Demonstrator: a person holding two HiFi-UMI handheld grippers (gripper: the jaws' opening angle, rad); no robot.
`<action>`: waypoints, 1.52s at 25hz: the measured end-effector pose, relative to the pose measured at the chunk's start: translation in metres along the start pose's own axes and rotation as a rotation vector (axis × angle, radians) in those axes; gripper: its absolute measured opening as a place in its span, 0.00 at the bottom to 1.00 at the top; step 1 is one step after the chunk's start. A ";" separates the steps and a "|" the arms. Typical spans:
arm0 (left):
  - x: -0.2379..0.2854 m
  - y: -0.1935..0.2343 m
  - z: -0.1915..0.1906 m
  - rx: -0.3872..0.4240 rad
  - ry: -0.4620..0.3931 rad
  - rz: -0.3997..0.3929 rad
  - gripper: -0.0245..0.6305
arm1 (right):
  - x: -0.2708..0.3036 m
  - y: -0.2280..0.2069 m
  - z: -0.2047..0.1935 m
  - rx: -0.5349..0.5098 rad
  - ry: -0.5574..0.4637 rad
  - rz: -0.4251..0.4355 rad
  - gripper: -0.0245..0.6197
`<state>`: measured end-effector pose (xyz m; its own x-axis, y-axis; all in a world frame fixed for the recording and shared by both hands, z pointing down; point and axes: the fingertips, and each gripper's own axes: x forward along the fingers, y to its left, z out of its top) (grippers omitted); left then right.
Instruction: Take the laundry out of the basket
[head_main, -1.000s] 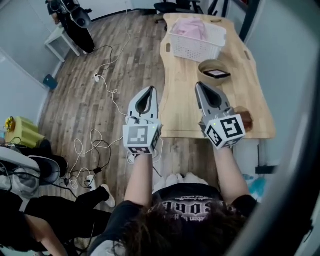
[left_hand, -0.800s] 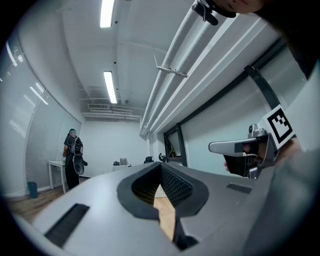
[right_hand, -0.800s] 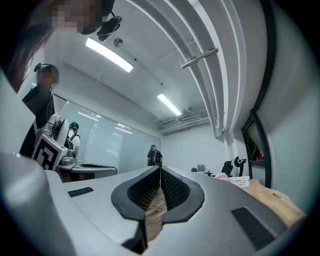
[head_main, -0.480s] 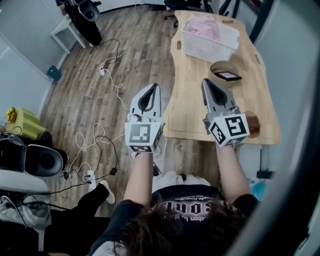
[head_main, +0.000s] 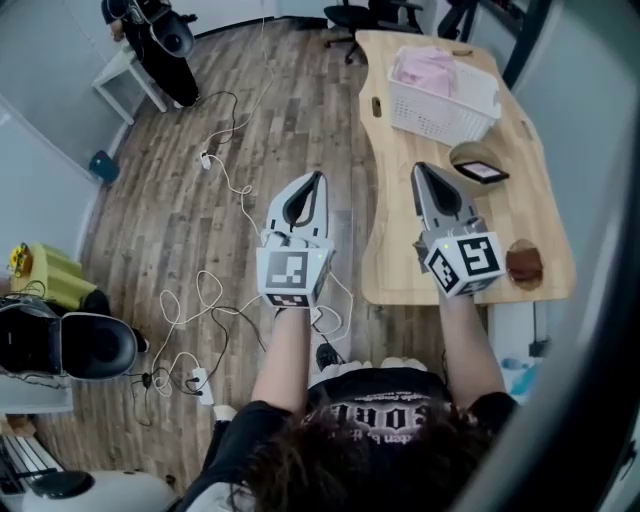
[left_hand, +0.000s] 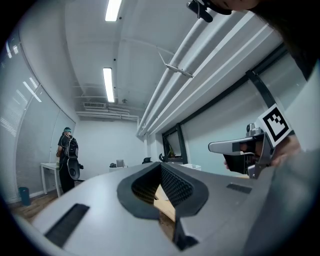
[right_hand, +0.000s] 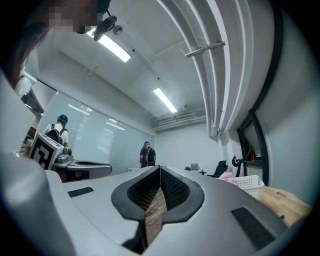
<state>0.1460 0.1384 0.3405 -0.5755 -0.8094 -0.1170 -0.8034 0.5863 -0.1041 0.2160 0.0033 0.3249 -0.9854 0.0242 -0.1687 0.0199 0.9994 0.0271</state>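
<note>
Underfoot, the wood-plank floor (head_main: 200, 180) fills most of the room, and along its right side stands a long wooden table (head_main: 395, 190). At the table's far end, reaching almost to the right edge, sits the white basket (head_main: 440, 118) with the pink laundry (head_main: 425, 70) heaped inside it, well apart from both tools.

The person holds the two grippers out in front, side by side, both pointing toward the far end. The left gripper (head_main: 316, 178) hangs over the floor just off the table's left edge, near the near-left corner. Its jaws are pressed together with nothing between them. The right gripper (head_main: 420, 170) hangs above the near end of the table. It too is clenched tight and empty.

Between the basket and the right gripper, toward the right edge, is a round wooden bowl (head_main: 462, 152) with a flat dark thing (head_main: 484, 172) lying in it — what it is I cannot tell. By the near-right corner lies a small brown lump (head_main: 524, 264), just beside the right gripper's marker cube. White cables (head_main: 215, 300) loop over the floor to the left
</note>
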 end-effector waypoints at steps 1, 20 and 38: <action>0.002 0.012 0.000 0.001 -0.006 -0.004 0.03 | 0.009 0.004 0.000 -0.002 -0.001 -0.008 0.08; 0.018 0.138 -0.050 -0.032 0.025 -0.114 0.03 | 0.104 0.038 -0.031 -0.025 0.014 -0.175 0.08; 0.200 0.174 -0.066 -0.001 -0.031 -0.286 0.03 | 0.224 -0.082 -0.062 -0.043 0.002 -0.322 0.08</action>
<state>-0.1191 0.0760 0.3638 -0.3210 -0.9403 -0.1130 -0.9324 0.3347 -0.1364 -0.0168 -0.0746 0.3457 -0.9401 -0.2933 -0.1738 -0.3003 0.9537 0.0146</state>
